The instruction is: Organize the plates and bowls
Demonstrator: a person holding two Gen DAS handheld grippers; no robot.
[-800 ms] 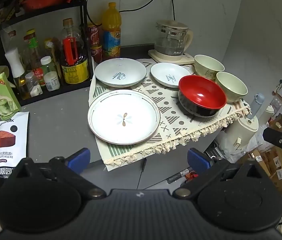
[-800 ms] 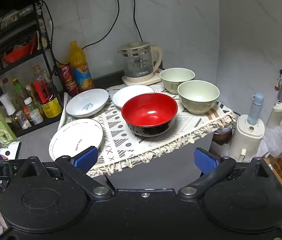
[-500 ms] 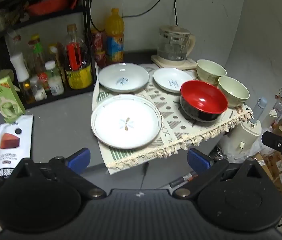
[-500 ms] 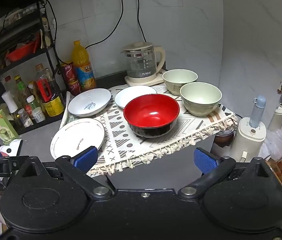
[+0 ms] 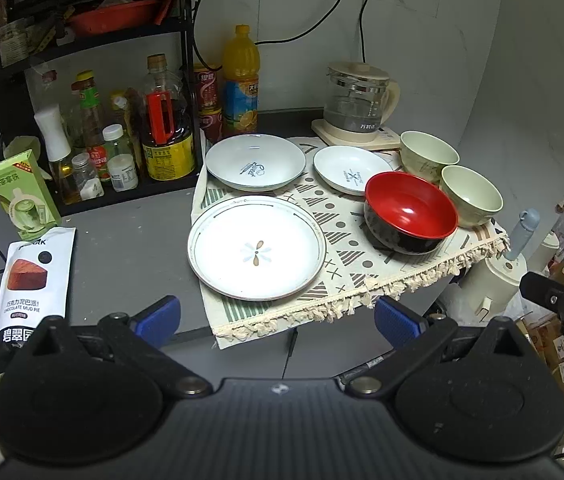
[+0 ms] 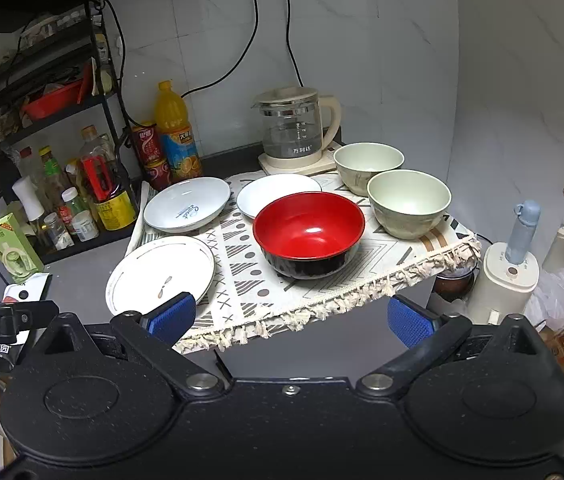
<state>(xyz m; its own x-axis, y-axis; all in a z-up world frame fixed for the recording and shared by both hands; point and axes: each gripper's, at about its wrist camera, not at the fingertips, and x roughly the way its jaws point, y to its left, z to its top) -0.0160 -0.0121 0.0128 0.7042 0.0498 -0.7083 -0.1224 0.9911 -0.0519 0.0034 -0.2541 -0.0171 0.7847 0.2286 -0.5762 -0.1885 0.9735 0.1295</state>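
Six dishes sit unsorted on the patterned cloth (image 5: 346, 280); your left gripper (image 5: 277, 318) and right gripper (image 6: 291, 319) hang back, jaws released. Start by approaching the flower-motif plate (image 5: 257, 252).

Black gripper bodies, blue ribbed finger pads (image 5: 156, 317), silver screws

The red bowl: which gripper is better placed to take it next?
Probably right. The open right gripper faces the red bowl directly, while the open left gripper faces the large plate.
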